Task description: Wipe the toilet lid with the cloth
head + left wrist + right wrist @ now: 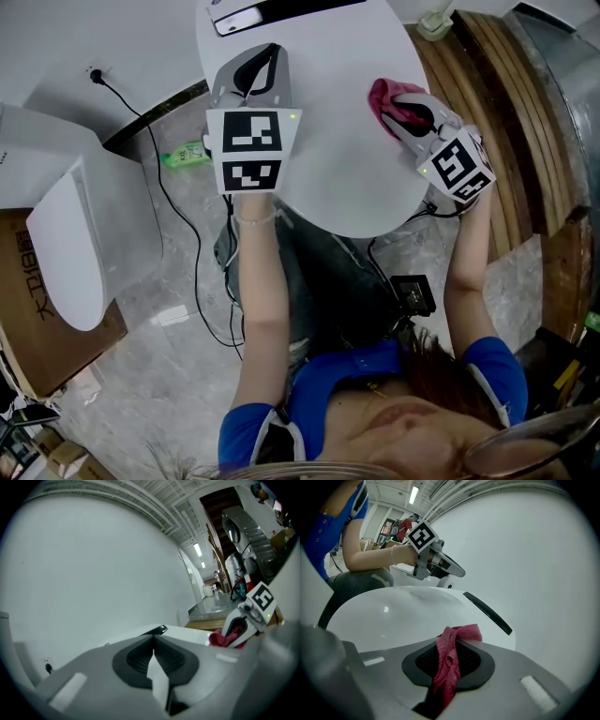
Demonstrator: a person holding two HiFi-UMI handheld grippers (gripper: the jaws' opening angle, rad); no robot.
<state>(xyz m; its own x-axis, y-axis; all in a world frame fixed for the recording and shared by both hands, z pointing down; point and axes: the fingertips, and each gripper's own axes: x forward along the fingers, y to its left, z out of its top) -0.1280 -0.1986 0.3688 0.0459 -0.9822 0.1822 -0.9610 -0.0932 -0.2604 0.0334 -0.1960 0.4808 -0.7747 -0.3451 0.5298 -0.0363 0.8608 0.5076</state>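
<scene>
- The place is a corner with a white wall and a grey stone floor [141, 375]. Below me the white toilet lid [328, 169] is closed, and its surface is smooth and a little domed.
- My right gripper [405, 112] is clamped on the pink cloth [386, 97]. A bunch of it sticks out past the tips and lies on the right part of the lid, near the edge.
- My left gripper [257, 67] is over the left part of the lid. Its fingers seem to be together with nothing between them (I see only a thin white slit there, probably the lid behind, but I am not sure).
- The cloth is held as a narrow rope, so little fabric meets the lid. If I press steeply, the hard tips may scrape the plastic.
- The pinch is on a thin fold, so the drag of a long stroke may pull the cloth out.
- A stroke to the right may slide off the rounded rim, toward the wooden boards [506, 122].
- A wide stroke to the left may hit my other gripper.
</scene>
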